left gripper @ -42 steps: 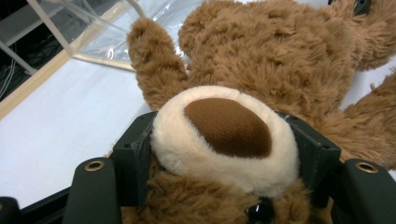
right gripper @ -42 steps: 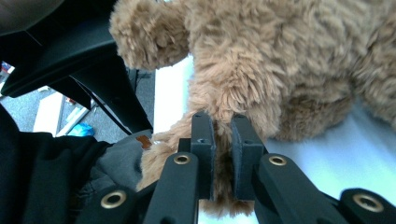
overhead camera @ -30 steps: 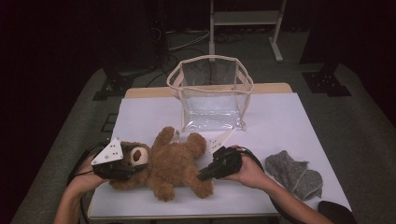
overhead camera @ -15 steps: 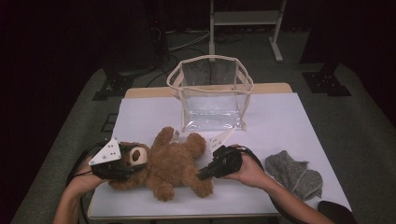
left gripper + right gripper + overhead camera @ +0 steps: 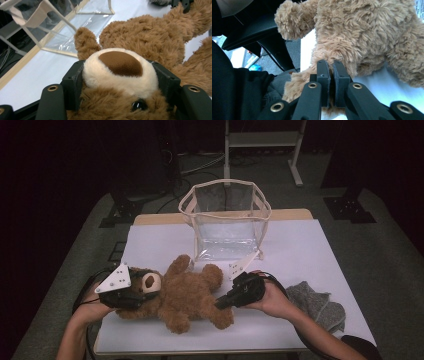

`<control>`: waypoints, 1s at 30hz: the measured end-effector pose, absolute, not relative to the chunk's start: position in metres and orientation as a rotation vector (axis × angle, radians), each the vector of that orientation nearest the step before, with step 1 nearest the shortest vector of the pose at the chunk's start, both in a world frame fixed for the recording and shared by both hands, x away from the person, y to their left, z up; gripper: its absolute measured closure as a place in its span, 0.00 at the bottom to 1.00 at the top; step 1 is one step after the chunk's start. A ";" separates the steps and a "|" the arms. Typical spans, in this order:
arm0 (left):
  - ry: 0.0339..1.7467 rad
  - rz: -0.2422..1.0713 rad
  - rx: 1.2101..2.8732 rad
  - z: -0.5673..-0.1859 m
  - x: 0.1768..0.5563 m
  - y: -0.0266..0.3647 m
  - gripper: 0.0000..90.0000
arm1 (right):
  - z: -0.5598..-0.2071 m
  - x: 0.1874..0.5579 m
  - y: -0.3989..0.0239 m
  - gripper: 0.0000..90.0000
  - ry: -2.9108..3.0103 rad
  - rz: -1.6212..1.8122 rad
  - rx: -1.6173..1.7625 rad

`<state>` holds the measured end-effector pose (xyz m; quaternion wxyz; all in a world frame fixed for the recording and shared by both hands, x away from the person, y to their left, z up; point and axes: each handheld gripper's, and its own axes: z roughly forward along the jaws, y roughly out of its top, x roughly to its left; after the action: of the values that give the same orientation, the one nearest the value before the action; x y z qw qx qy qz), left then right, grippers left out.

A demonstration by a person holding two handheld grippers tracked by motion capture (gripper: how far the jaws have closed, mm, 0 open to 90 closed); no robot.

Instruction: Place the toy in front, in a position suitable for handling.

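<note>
Right now I have the teddy bear (image 5: 185,295) lying on its back across the near part of the white bench (image 5: 310,250), head toward my left and legs toward my right. My left gripper (image 5: 142,292) is clamped on the bear's head: in the left gripper view the two black jaws press in on either side of the cream muzzle (image 5: 120,72) with its brown nose, and one dark eye sits just below it. The bear's arm (image 5: 86,42) sticks up beyond the muzzle, toward the bag.

My right gripper (image 5: 220,304) comes in from the other side, low over the bench. In the right gripper view its jaws stand almost together, pinching a tuft of brown fur on the bear's leg (image 5: 332,60); only a narrow gap is left between the pads, so I read it as clenched on the teddy bear's fur. My dark sleeve takes up the left of that view.

Behind the bear, near the middle of the bench, stands a clear plastic bag (image 5: 225,220) with pale trim, upright and open at the top, just beyond the bear's raised arm. A grey cloth (image 5: 317,302) lies crumpled on the bench beside my right hand (image 5: 272,297), apart from the bear.
</note>
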<state>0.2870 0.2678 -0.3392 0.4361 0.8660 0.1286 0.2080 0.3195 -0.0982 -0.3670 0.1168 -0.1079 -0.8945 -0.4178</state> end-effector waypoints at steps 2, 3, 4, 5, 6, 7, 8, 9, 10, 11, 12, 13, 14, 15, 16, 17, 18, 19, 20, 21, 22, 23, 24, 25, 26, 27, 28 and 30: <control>0.318 0.513 2.146 -0.338 0.288 0.267 0.40 | -0.363 0.319 -0.101 0.94 -2.619 -1.226 -0.314; 0.312 0.510 2.143 -0.337 0.288 0.265 0.40 | -0.361 0.318 -0.102 0.94 -2.620 -1.226 -0.315; 0.312 0.510 2.143 -0.337 0.288 0.265 0.40 | -0.361 0.318 -0.102 0.94 -2.620 -1.226 -0.315; 0.298 0.511 2.139 -0.336 0.288 0.261 0.40 | -0.356 0.317 -0.107 0.94 -2.640 -1.224 -0.304; 0.292 0.511 2.139 -0.335 0.289 0.259 0.40 | -0.355 0.316 -0.108 0.94 -2.644 -1.222 -0.302; 0.284 0.512 2.139 -0.334 0.289 0.257 0.40 | -0.353 0.315 -0.110 0.94 -2.645 -1.222 -0.312; 0.274 0.509 2.136 -0.333 0.290 0.254 0.40 | -0.351 0.314 -0.113 0.94 -2.650 -1.218 -0.317; 0.265 0.509 2.134 -0.332 0.290 0.252 0.40 | -0.349 0.313 -0.115 0.94 -2.659 -1.219 -0.309; 0.254 0.504 2.125 -0.331 0.291 0.248 0.40 | -0.347 0.311 -0.118 0.94 -2.663 -1.214 -0.319; 0.244 0.505 2.128 -0.330 0.292 0.245 0.40 | -0.344 0.310 -0.123 0.94 -2.672 -1.216 -0.318; 0.236 0.504 2.126 -0.330 0.292 0.241 0.40 | -0.343 0.309 -0.125 0.94 -2.678 -1.213 -0.318; 0.225 0.506 2.125 -0.329 0.293 0.237 0.40 | -0.341 0.307 -0.129 0.94 -2.685 -1.214 -0.325; 0.215 0.505 2.122 -0.328 0.294 0.232 0.40 | -0.339 0.306 -0.133 0.94 -2.693 -1.215 -0.328; 0.203 0.506 2.122 -0.327 0.295 0.227 0.40 | -0.337 0.305 -0.137 0.94 -2.701 -1.209 -0.332; 0.192 0.502 2.121 -0.326 0.296 0.222 0.40 | -0.336 0.303 -0.141 0.94 -2.711 -1.209 -0.338; 0.181 0.500 2.120 -0.325 0.298 0.217 0.40 | -0.335 0.302 -0.146 0.94 -2.718 -1.209 -0.345; 0.164 0.498 2.116 -0.324 0.299 0.210 0.40 | -0.334 0.300 -0.151 0.94 -2.723 -1.207 -0.355; 0.152 0.497 2.116 -0.323 0.300 0.205 0.40 | -0.332 0.298 -0.158 0.94 -2.732 -1.206 -0.367; 0.139 0.494 2.114 -0.322 0.302 0.199 0.40 | -0.332 0.297 -0.162 0.94 -2.735 -1.210 -0.375; 0.129 0.490 2.111 -0.322 0.303 0.193 0.40 | -0.331 0.296 -0.168 0.94 -2.743 -1.210 -0.384; 0.116 0.488 2.112 -0.321 0.305 0.186 0.40 | -0.330 0.294 -0.175 0.94 -2.751 -1.210 -0.395; 0.104 0.484 2.113 -0.321 0.307 0.179 0.40 | -0.329 0.293 -0.181 0.94 -2.758 -1.209 -0.407; 0.092 0.477 2.109 -0.322 0.308 0.171 0.40 | -0.327 0.291 -0.187 0.94 -2.759 -1.210 -0.428; 0.080 0.471 2.111 -0.322 0.310 0.164 0.40 | -0.326 0.288 -0.196 0.94 -2.768 -1.210 -0.445; 0.080 0.471 2.111 -0.322 0.310 0.164 0.40 | -0.325 0.287 -0.202 0.94 -2.770 -1.213 -0.462; 0.061 0.460 2.112 -0.323 0.312 0.153 0.40 | -0.324 0.285 -0.208 0.94 -2.777 -1.211 -0.477; 0.050 0.450 2.117 -0.325 0.314 0.145 0.40 | -0.324 0.283 -0.213 0.95 -2.781 -1.212 -0.489; 0.036 0.436 2.123 -0.328 0.316 0.133 0.40 | -0.323 0.280 -0.223 0.95 -2.790 -1.207 -0.518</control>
<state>0.3160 0.1328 -0.3283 0.4682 0.8654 0.0149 0.1778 0.2799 -0.2234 -0.3232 0.0286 -0.1680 -0.9043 -0.3913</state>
